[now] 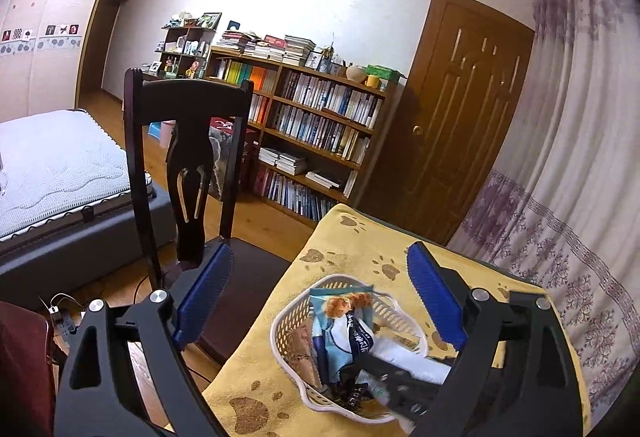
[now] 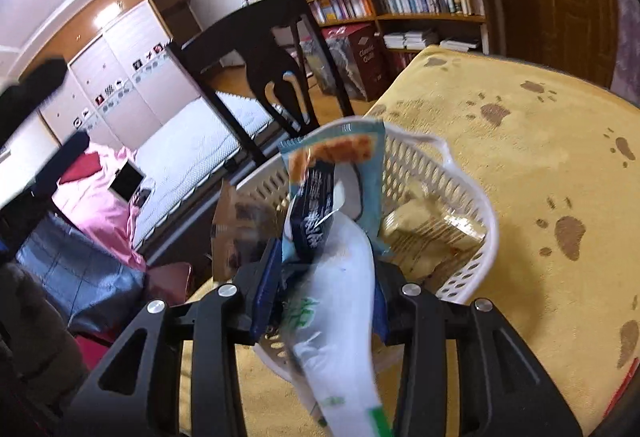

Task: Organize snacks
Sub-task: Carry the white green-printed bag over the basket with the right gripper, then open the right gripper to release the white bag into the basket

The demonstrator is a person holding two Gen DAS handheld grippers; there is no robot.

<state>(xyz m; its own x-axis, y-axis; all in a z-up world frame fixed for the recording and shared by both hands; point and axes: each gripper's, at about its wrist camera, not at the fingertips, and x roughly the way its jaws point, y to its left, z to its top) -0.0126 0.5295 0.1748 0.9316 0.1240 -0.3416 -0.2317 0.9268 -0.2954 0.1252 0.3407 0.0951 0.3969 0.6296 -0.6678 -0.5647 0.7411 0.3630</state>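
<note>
Standing on the yellow cloth (image 2: 520, 157) that covers the surface is one white plastic basket (image 2: 476, 193), oval in shape, with walls full of small slots and a curved handle at the rim. The cloth looks soft like a towel and has brown paw prints on it.

The right tool (image 2: 320, 301) has its blue ribbed pads (image 2: 266, 293) pressed against a white glossy packet (image 2: 340, 297) with green print; the packet is long, thin and blurred, and it hangs over the near edge of the basket. Behind it, inside the basket, one light-blue packet (image 2: 360, 157) with an orange picture stands upright against a dark blue one (image 2: 316, 205). One brown packet (image 2: 236, 229) leans at the left wall, and one pale, crinkled packet (image 2: 424, 233) lies flat at the right side.

The left tool (image 1: 316, 297) is spread wide and holds nothing; its two blue pads (image 1: 208, 297) have fine ridges and its arms are black matte plastic with round silver bolts. It hovers above the basket (image 1: 288, 321), where the light-blue packet (image 1: 340, 325) shows between the fingers.

One dark wooden chair (image 1: 188, 141) stands at the left of the surface, and far behind are a wooden bookshelf (image 1: 316, 125) packed with books and a brown panelled door (image 1: 452, 117).
</note>
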